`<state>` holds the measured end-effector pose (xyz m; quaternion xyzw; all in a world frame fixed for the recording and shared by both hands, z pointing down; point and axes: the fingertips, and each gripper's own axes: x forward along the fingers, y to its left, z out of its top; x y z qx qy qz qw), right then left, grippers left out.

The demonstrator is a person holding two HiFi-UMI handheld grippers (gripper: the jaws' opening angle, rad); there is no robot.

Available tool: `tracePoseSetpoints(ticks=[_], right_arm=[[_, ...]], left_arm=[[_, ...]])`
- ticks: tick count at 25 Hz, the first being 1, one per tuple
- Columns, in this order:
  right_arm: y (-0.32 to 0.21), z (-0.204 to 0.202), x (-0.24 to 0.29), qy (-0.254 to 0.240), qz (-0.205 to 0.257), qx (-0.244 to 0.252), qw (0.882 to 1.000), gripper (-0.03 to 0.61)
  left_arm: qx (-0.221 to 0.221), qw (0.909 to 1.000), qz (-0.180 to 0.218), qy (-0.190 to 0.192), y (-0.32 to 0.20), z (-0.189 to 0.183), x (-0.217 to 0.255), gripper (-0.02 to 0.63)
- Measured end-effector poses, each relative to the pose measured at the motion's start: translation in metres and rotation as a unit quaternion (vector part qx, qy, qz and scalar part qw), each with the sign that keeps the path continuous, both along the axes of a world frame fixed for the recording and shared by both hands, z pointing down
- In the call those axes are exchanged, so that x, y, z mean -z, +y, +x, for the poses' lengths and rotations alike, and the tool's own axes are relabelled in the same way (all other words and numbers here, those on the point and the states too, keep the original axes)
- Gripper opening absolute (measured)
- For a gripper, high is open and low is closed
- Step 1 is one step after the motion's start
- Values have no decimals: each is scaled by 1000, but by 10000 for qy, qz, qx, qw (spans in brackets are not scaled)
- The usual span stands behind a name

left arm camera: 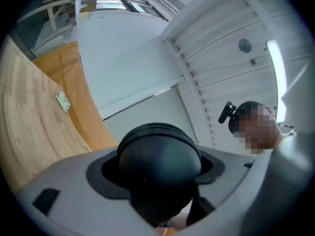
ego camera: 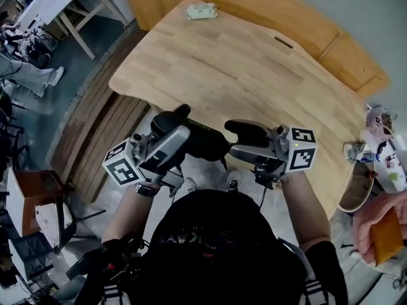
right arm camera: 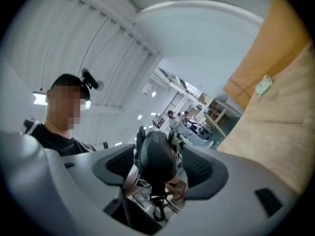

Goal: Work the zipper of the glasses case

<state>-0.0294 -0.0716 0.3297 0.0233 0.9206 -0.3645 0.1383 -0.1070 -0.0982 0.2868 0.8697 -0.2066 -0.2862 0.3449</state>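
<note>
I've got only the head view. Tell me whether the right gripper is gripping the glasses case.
Observer: No. In the right gripper view, the end of the glasses case stands between the fingers of the right gripper, with a gap on each side.
Operator: Now check the left one.
Observer: The left gripper is clamped on the case's rounded end; its fingers press on both sides.
Operator: Report the zipper.
Observer: In the left gripper view, the zipper runs round that end's rim and looks closed there.
</note>
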Motion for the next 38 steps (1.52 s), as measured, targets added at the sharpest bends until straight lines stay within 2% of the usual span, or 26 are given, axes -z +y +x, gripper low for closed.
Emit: tracePoseSetpoints(ticks=[1, 2, 3, 6, 12, 19, 23, 31, 38], right_arm=[[-6, 3, 1, -193, -199, -187, 9994, 301], [-9, 5, 0, -382, -394, -333, 9979, 194], [-9, 7, -2, -573, -578, -418, 9958, 124], [1, 5, -6, -956, -959, -391, 9900, 110], [10, -5, -4, -1222, -1261, -321, 9839, 110], [12, -12, 2, -1870, -1935, -156, 9630, 110], [11, -15, 8, -2214, -2221, -47, 9495, 109], [8, -13, 2, -2326, -2383, -84, 9429, 67], [4, -10, -4, -2109, -2283, -304, 9500, 25]], left_arm=[[33, 9996, -38, 263, -3, -10, 4, 351], [61, 9982, -110, 591, -5, -19, 9, 351], [90, 9953, -208, 937, -8, -27, 12, 351], [149, 9843, -453, 1698, -14, -41, 18, 351], [7, 9723, -658, 2241, -16, -46, 16, 351], [-56, 9678, -703, 2415, -16, -46, 16, 351], [-26, 9689, -717, 2367, -16, -46, 12, 351], [155, 9697, -810, 2300, -17, -48, 1, 351], [315, 9741, -798, 2091, -19, -50, -2, 351]])
